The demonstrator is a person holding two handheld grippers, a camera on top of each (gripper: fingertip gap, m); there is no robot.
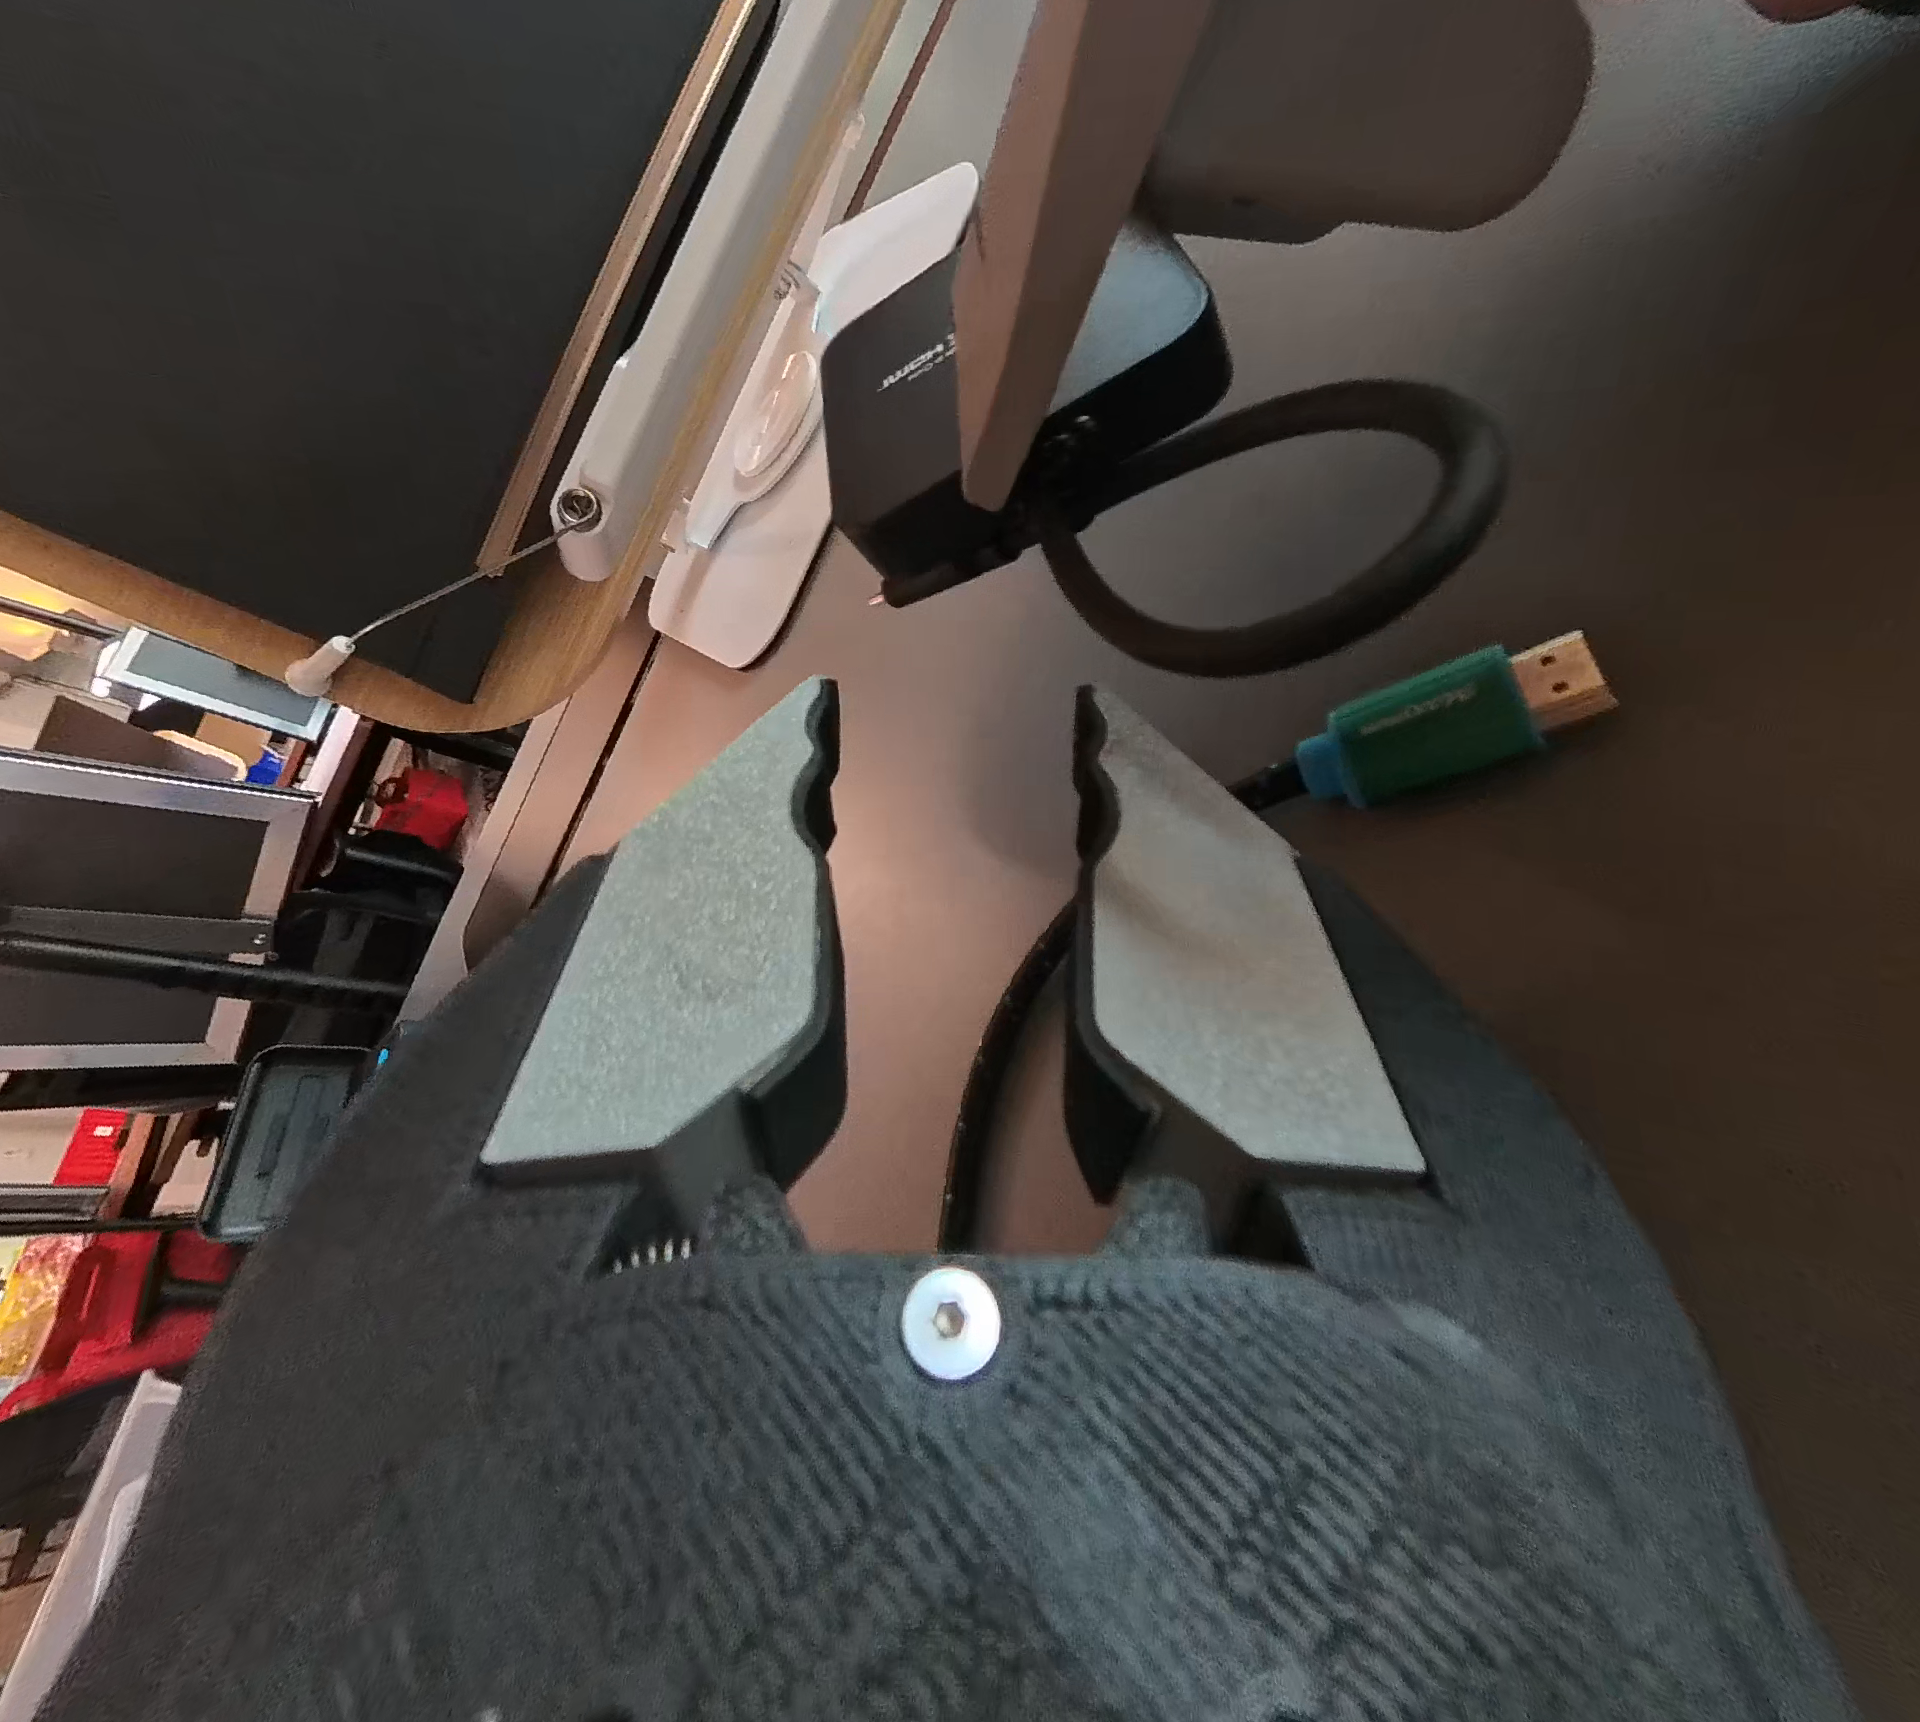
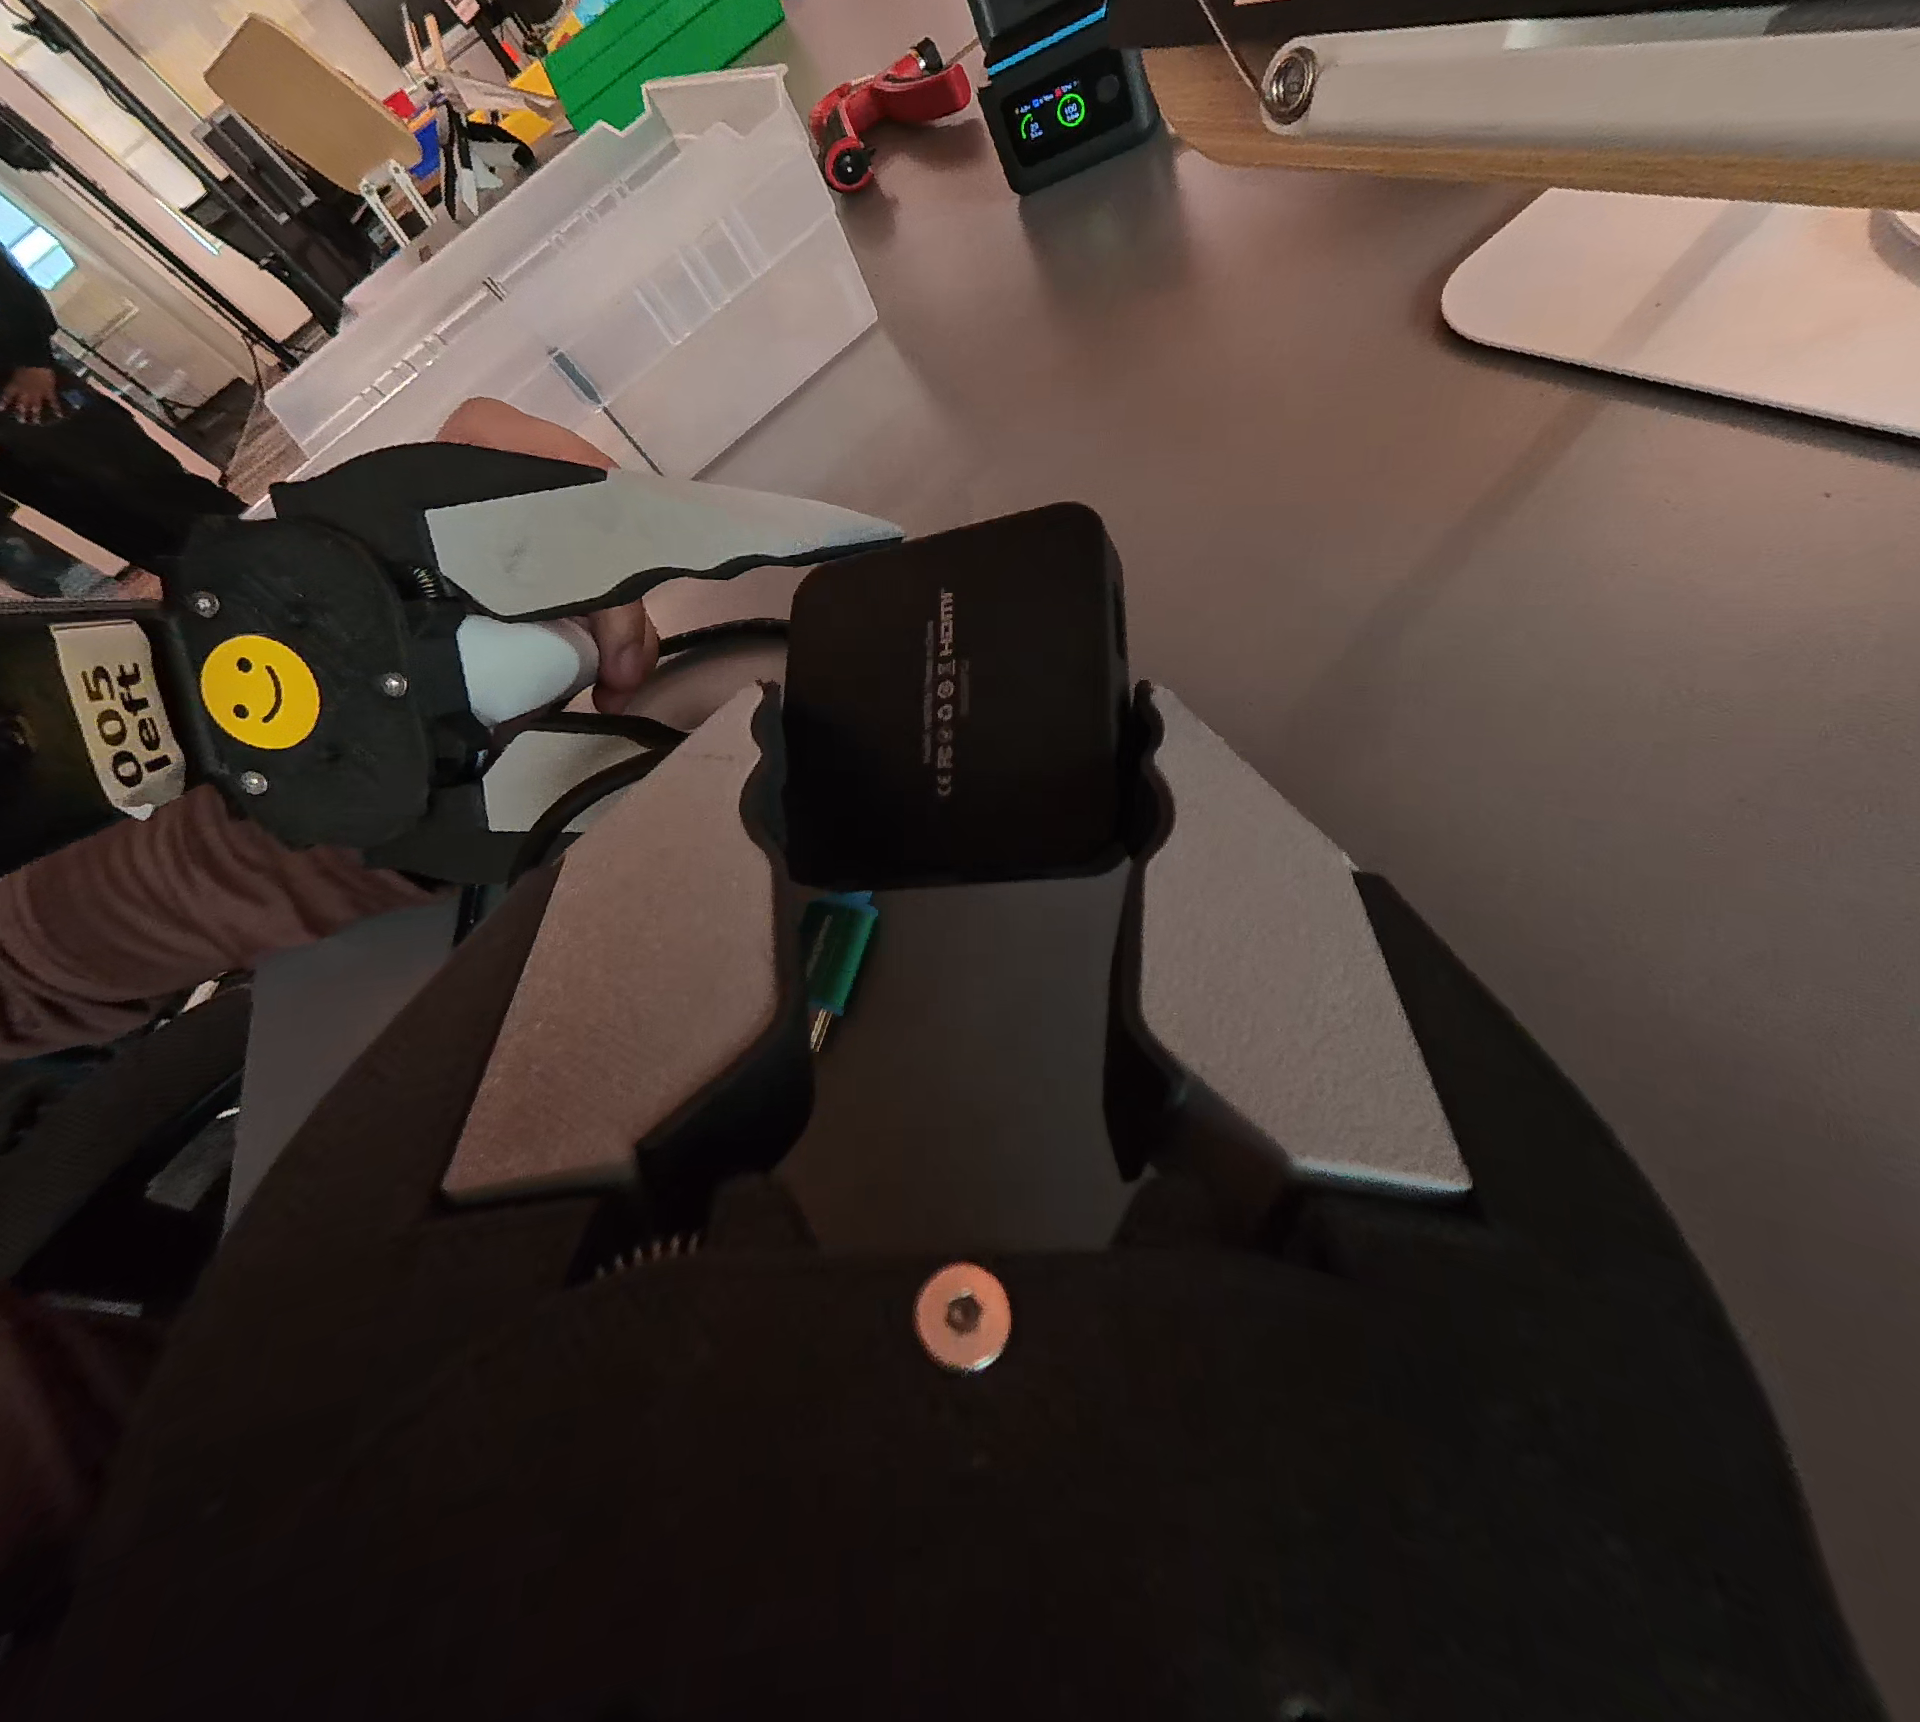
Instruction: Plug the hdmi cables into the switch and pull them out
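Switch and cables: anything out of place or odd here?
Nothing damaged. The switch is clamped in the right gripper; the green HDMI plug lies unplugged on the table, and the left gripper is open, empty.

Between the left gripper [image 1: 956,727] and the black switch [image 1: 904,415] there is a short strip of bare table [image 1: 1558,1049], so a straight way forward is free. To its right, a looped black cable [image 1: 1351,529] and a green HDMI plug [image 1: 1444,727] lie on the surface and block that side. The right gripper [image 2: 951,747] covers both flanks of the switch. Behind it, the white monitor base [image 2: 1683,322] and a clear plastic bin [image 2: 644,301] limit the room; the table between them is open.
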